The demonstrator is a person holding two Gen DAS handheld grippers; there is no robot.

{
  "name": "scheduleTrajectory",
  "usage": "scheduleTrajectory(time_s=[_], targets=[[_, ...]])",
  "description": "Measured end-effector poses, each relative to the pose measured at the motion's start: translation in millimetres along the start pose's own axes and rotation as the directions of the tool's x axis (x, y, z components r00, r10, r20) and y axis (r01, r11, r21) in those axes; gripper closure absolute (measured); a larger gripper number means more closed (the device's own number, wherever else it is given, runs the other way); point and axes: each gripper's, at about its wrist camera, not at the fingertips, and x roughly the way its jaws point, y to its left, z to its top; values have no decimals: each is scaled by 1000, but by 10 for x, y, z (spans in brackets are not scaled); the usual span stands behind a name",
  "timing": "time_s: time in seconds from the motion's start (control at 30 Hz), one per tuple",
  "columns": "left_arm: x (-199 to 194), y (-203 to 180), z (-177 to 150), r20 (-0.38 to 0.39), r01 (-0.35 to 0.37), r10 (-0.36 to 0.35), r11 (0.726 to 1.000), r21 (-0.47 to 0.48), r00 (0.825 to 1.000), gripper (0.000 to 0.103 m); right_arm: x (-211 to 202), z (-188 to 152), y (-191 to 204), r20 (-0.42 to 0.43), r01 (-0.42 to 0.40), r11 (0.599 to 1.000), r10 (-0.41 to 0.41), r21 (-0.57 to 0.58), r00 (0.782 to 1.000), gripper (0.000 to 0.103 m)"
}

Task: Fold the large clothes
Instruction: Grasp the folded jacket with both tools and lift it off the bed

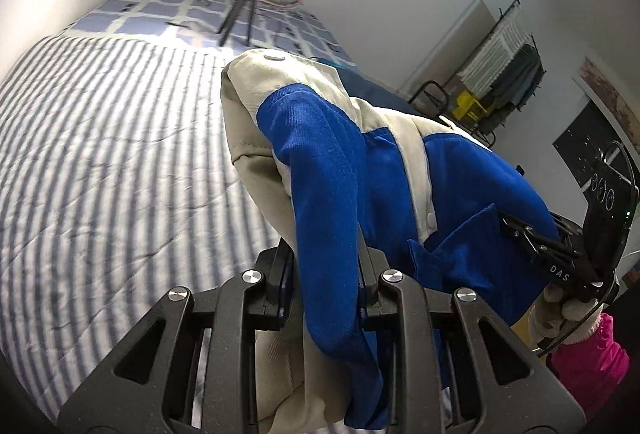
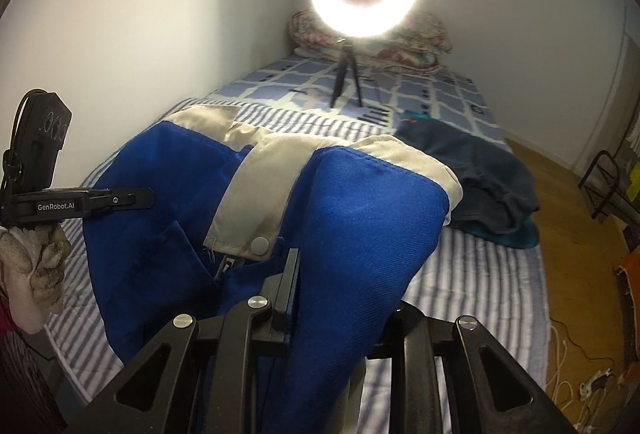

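Observation:
A large blue jacket with beige trim and snap buttons [image 1: 332,161] is held up above the striped bed cover [image 1: 112,161]. My left gripper [image 1: 324,254] is shut on a fold of the jacket, blue and beige cloth bunched between its fingers. My right gripper [image 2: 336,274] is shut on another blue fold of the same jacket [image 2: 372,205]. Each gripper shows in the other's view, the right one [image 1: 516,230] at the jacket's right edge, the left one [image 2: 132,198] at its left edge. The jacket hangs between them over the bed cover [image 2: 488,274].
A lit ring light on a small tripod [image 2: 348,81] stands on the checked sheet [image 2: 432,89] near floral pillows [image 2: 416,41]. A dark blue garment [image 2: 476,177] lies at the bed's right side. Wooden floor [image 2: 572,234], cables and a clothes rack [image 1: 512,73] are to the right.

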Motion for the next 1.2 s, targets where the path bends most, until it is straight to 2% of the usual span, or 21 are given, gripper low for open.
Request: scheduleTrajectory(time_s=[0.4, 0.7, 0.93, 1.03, 1.2], targets=[[717, -618, 742, 22, 88, -90, 992, 90, 996, 81, -29, 289, -918, 63, 97, 994, -100, 55, 993, 81], [1321, -1031, 1512, 65, 119, -128, 984, 132, 990, 81, 72, 859, -1655, 131, 156, 984, -166, 86, 977, 81], [1874, -1172, 2068, 77, 90, -102, 985, 147, 992, 81, 486, 1314, -2150, 144, 173, 980, -186, 94, 972, 82], [2115, -1147, 2202, 69, 78, -89, 985, 155, 994, 81, 773, 1471, -2337, 129, 158, 980, -173, 119, 976, 82], [2495, -1035, 2338, 69, 58, -66, 991, 123, 995, 81, 1165, 1536, -2573, 108, 129, 979, -147, 159, 983, 82]])
